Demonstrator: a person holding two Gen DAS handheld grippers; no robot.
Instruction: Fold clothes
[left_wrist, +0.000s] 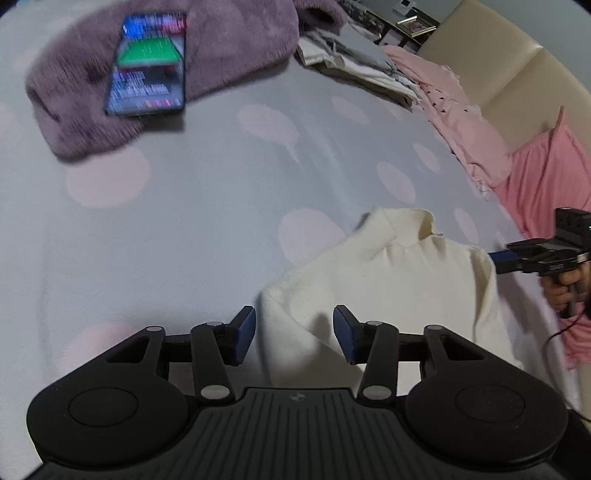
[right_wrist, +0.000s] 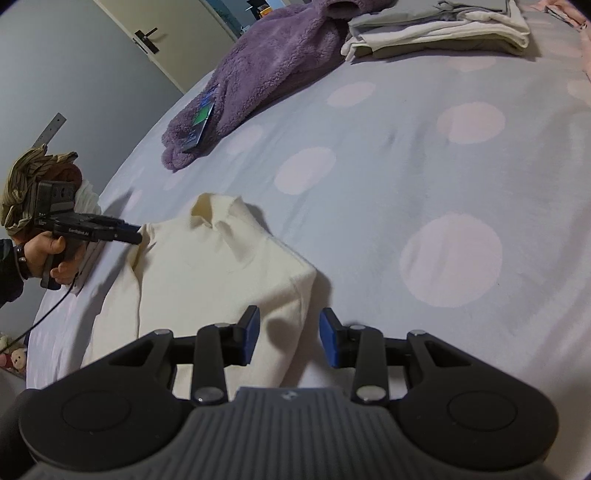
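Note:
A cream turtleneck sweater (left_wrist: 399, 280) lies flat on the dotted bedsheet (left_wrist: 207, 206), collar pointing away. My left gripper (left_wrist: 293, 334) is open, its fingers on either side of the sweater's left shoulder edge, holding nothing. In the right wrist view the sweater (right_wrist: 221, 273) lies left of centre. My right gripper (right_wrist: 290, 336) is open over its right shoulder edge, holding nothing. Each gripper shows in the other view: the right gripper (left_wrist: 496, 258) at the sweater's far shoulder, the left gripper (right_wrist: 138, 234) at the opposite one.
A purple fleece garment (left_wrist: 207, 48) with a lit phone (left_wrist: 147, 62) on it lies at the back. A stack of folded grey and white clothes (right_wrist: 439, 29) sits beyond. Pink clothes (left_wrist: 476, 136) lie along the bed's right edge. A door (right_wrist: 147, 37) stands behind.

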